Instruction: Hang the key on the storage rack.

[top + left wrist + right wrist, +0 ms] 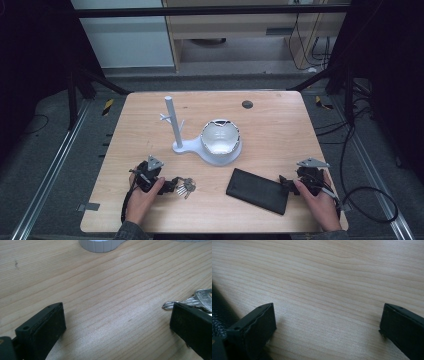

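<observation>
At the near edge of the wooden table (280,107), the person's two hands rest low on the top, one gripper in each. The left gripper (167,186) lies near the front-left part; its jaws stand wide apart with bare wood between them and clamp nothing. The bunch of keys (187,186) lies flat just beside that gripper's tip; in the left gripper view a key blade (200,298) shows past the upper edge of the jaw on that view's right, and whether they touch cannot be told.

The right gripper (286,184) sits near the front-right corner, jaws likewise wide apart and holding nothing. The black wallet (258,190) lies flat just beside its tip, set at a slant, with its near corner a little back from the front table edge. Open wood separates the keys from the wallet.

Farther back, at mid-table, stands the white stand (176,134), its upright post bearing short pegs, joined to a white bowl (221,141). Beyond it the top is open up to a small dark round disc (247,104) near the far edge.
</observation>
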